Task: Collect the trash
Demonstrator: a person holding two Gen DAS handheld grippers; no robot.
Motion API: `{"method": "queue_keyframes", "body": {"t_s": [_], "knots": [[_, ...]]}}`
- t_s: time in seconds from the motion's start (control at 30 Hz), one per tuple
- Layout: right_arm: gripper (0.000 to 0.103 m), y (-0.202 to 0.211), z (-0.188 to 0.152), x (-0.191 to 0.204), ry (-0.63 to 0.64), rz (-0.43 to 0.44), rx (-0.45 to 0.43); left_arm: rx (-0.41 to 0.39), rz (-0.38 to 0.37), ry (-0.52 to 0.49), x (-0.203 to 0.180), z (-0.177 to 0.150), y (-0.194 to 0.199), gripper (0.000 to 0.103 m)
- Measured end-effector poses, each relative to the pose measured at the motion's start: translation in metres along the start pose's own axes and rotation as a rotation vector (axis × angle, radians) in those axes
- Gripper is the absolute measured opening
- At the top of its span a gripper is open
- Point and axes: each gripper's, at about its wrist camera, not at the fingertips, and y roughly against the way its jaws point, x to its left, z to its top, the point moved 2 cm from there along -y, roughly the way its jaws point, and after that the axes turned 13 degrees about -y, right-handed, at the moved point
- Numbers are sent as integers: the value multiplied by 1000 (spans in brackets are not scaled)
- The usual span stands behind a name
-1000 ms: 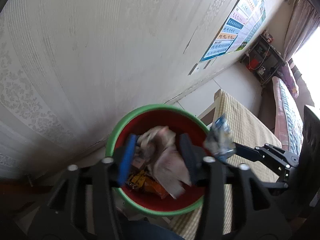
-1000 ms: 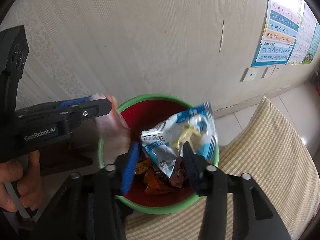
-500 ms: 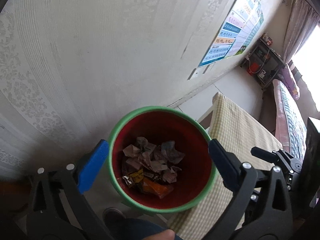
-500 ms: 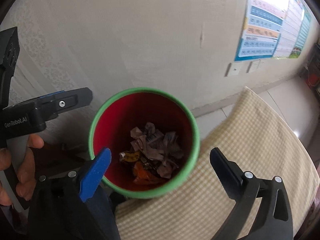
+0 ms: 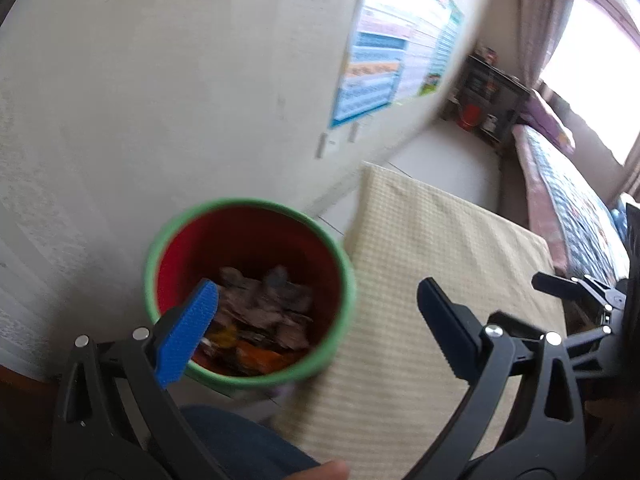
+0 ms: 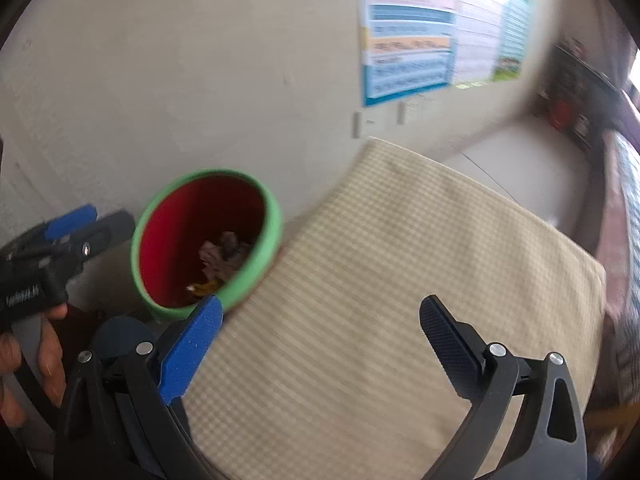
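Pale wall (image 5: 160, 80) with a faint textured pattern, filling the far and left part of both wrist views; a multicoloured printed chart (image 6: 424, 32) hangs on it to the far right. Table under a beige checked woven cloth (image 6: 400, 280), spreading from the centre to the near right. Round bin with a green rim and red inner wall (image 5: 336, 256), standing at the table's left edge against the wall; whether it touches the cloth cannot be told. Crumpled paper and wrapper trash (image 5: 264, 308), grey-brown with orange and yellow pieces, lying in the bottom of the bin. Left gripper (image 5: 316, 328), black frame with one blue and one dark ribbed pad, jaws spread wide and empty, its blue finger overlapping the bin's near-left rim in its own view. Right gripper (image 6: 320, 336), same build, jaws likewise wide apart with nothing between them, above the cloth just right of the bin. A person's hand (image 6: 40, 348) grips the left tool's handle at the near left. Both views are motion-blurred.
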Motion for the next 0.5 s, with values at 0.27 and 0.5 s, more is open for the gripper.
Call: {"method": "queue_keyframes", "body": {"t_s": [0.27, 0.5], "knots": [[96, 37, -48, -78, -97, -99, -68, -4, -104, -135, -90, -30, -3, 97], [96, 71, -89, -132, -182, -197, -186, -14, -122, -217, -143, -60, -14, 97]]}}
